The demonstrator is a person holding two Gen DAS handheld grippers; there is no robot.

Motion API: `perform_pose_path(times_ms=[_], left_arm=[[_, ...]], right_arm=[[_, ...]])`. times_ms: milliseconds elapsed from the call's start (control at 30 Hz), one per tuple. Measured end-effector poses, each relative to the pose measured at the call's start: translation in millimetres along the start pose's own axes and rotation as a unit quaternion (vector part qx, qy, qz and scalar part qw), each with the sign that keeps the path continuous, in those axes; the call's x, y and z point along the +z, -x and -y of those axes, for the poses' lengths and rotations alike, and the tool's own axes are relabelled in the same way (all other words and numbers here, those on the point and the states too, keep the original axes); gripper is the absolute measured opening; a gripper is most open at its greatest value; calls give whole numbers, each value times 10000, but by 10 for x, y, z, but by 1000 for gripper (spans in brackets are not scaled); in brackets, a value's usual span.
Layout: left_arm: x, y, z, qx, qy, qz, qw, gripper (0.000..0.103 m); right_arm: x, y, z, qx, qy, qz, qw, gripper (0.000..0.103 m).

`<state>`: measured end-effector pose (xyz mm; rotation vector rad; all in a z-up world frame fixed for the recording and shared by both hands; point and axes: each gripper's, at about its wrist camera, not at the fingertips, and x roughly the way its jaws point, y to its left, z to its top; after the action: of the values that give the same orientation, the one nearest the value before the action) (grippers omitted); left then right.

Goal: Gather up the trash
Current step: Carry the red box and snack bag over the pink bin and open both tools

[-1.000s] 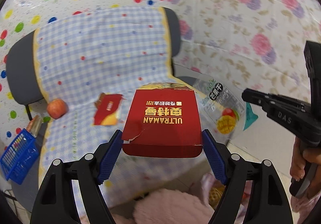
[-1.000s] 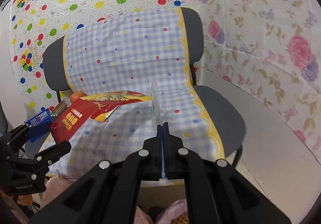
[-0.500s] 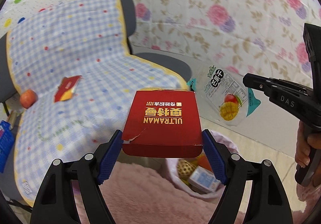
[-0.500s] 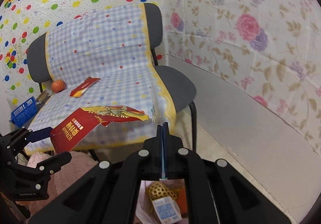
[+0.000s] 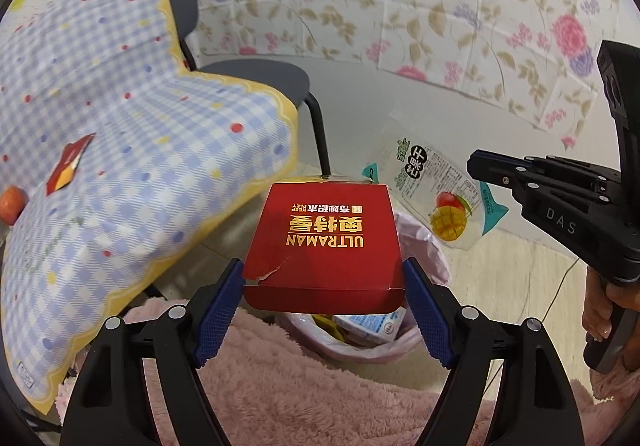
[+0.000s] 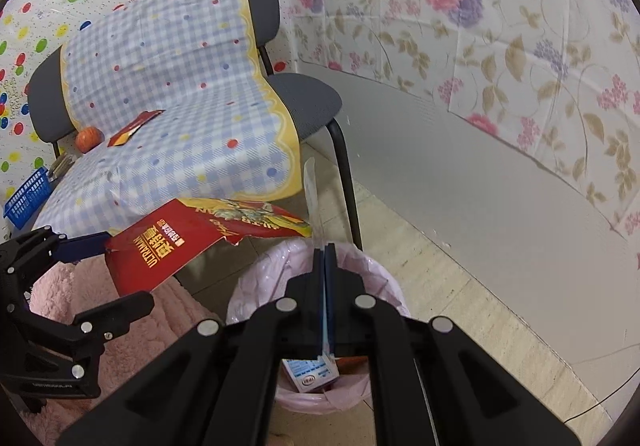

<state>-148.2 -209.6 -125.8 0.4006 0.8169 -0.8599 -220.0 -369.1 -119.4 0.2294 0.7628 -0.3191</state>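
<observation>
Floral-papered walls enclose a grey chair [image 6: 308, 106] draped in a blue checked cloth [image 6: 180, 94], beside a pink-lined waste bin [image 6: 376, 278] on pale floor.

Left gripper [image 5: 324, 300]: blue-padded fingers [image 5: 218, 312] clamped on the sides of a red cardboard Ultraman box [image 5: 324, 242], held above the bin's near rim. Right gripper [image 6: 325, 266]: fingers pressed together on a clear plastic dried-mango pouch [image 5: 434, 192], held above the bin. On the cloth lie a small red wrapper [image 6: 134, 128] and an orange fruit [image 6: 88, 138]. A pink fluffy rug [image 5: 304, 386] adjoins the bin.
</observation>
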Motion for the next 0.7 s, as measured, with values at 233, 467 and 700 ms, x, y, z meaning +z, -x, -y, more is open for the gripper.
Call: perform_pose_path(times_ms=[233,467,700], left_arm=[[79,-280,51,32,-84,-273,9996,80],[163,-440,-80,6,229,-305,9993,87],[185,-205,-348,471,546,45,9974,87]], right_arm=[[-53,-360,138,-38,-135,-299,9995,2],[-59,-719,232,70,-299,-671,9973,13],[76,-468,290,31,-353,-337,9988,31]])
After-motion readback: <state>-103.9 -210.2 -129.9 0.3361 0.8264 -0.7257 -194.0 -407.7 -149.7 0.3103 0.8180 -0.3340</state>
